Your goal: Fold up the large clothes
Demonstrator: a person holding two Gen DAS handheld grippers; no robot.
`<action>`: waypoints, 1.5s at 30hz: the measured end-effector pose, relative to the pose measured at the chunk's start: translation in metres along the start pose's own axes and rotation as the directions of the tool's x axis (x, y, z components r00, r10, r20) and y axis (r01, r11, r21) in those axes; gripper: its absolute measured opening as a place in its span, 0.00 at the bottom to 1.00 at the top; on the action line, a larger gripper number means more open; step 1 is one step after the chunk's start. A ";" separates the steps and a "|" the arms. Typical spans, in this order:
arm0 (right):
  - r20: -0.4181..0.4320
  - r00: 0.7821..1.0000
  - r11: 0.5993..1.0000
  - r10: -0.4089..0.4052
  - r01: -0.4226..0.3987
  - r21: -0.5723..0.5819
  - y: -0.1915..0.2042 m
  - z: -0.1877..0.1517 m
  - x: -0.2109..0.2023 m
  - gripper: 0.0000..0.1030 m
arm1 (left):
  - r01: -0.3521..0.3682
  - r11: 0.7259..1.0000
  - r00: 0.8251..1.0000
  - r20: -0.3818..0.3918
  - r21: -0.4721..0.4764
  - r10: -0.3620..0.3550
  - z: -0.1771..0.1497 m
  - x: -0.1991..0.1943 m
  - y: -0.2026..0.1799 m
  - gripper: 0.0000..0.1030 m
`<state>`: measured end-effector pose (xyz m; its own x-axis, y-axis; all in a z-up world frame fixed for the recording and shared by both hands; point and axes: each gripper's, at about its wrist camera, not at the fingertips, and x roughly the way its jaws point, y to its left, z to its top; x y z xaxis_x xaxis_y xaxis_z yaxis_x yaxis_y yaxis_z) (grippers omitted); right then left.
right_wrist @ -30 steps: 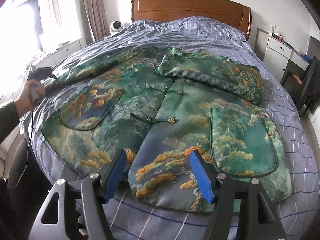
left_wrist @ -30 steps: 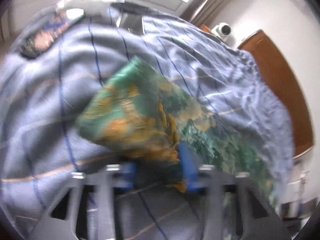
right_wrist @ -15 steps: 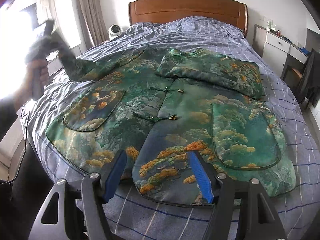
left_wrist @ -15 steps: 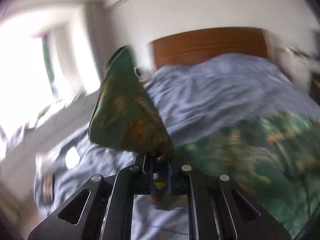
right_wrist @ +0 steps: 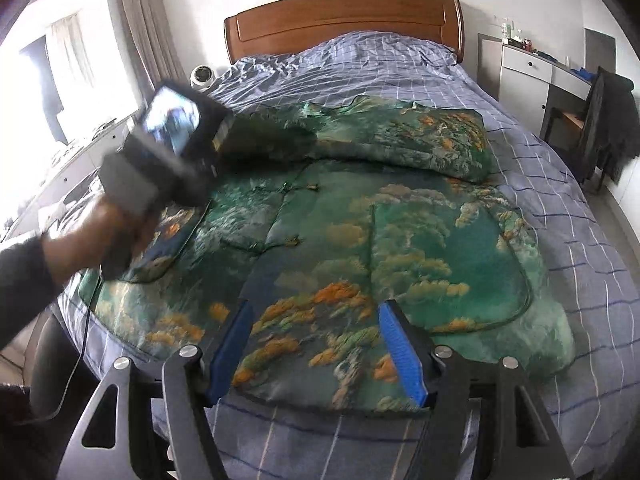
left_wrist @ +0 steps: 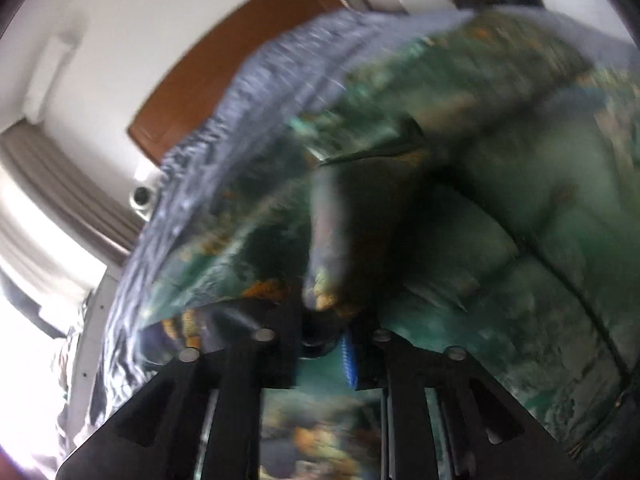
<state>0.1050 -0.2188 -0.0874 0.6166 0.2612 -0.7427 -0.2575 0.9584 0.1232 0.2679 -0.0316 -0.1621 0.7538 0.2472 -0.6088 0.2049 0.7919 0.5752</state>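
A large green jacket with orange cloud print [right_wrist: 360,240] lies front-up on the bed. Its right sleeve [right_wrist: 420,140] is folded across the chest. My left gripper [left_wrist: 326,336] is shut on the left sleeve [left_wrist: 332,240], which hangs bunched over the jacket body; the view is blurred. In the right wrist view the left gripper's body [right_wrist: 168,152] is over the jacket's upper left, with the dark sleeve [right_wrist: 268,136] trailing from it. My right gripper [right_wrist: 316,344] is open and empty above the jacket's hem.
The bed has a blue checked cover [right_wrist: 580,280] and a wooden headboard [right_wrist: 344,12]. A small white camera [right_wrist: 202,75] sits by the headboard. A white dresser [right_wrist: 532,80] and a chair with dark clothes [right_wrist: 608,120] stand on the right. A window [right_wrist: 60,80] is on the left.
My left gripper closed on the left sleeve end, lifted it off the bed and carried it right, over the jacket's chest. My right gripper stayed open above the hem.
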 end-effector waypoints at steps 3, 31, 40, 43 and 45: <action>0.004 1.000 0.999 0.027 -0.028 0.017 -0.012 0.023 0.009 0.65 | 0.031 0.999 0.999 0.032 -0.013 -0.030 -0.006 -0.017 0.005 0.70; -0.030 0.960 0.951 0.277 -0.270 0.152 0.016 0.231 0.187 0.15 | 0.214 0.811 0.964 -0.016 -0.544 -0.265 -0.116 -0.054 0.085 0.85; -0.121 0.989 0.994 0.086 -0.076 0.083 -0.009 0.243 0.253 0.15 | 0.206 0.804 0.960 -0.044 -0.558 -0.277 -0.120 -0.041 0.092 0.85; -0.140 0.989 0.997 0.052 -0.044 0.063 -0.010 0.230 0.266 0.28 | 0.217 0.800 0.954 -0.052 -0.559 -0.296 -0.120 -0.036 0.098 0.85; -0.143 0.988 0.997 0.059 -0.051 0.059 -0.015 0.223 0.264 0.39 | 0.229 0.799 0.950 -0.051 -0.556 -0.308 -0.115 -0.032 0.107 0.85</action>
<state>0.4371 -0.1388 -0.1386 0.4876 0.2984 -0.8205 -0.2442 0.9489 0.1999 0.1936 0.1094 -0.1437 0.6213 0.0197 -0.7833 -0.0105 0.9998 0.0169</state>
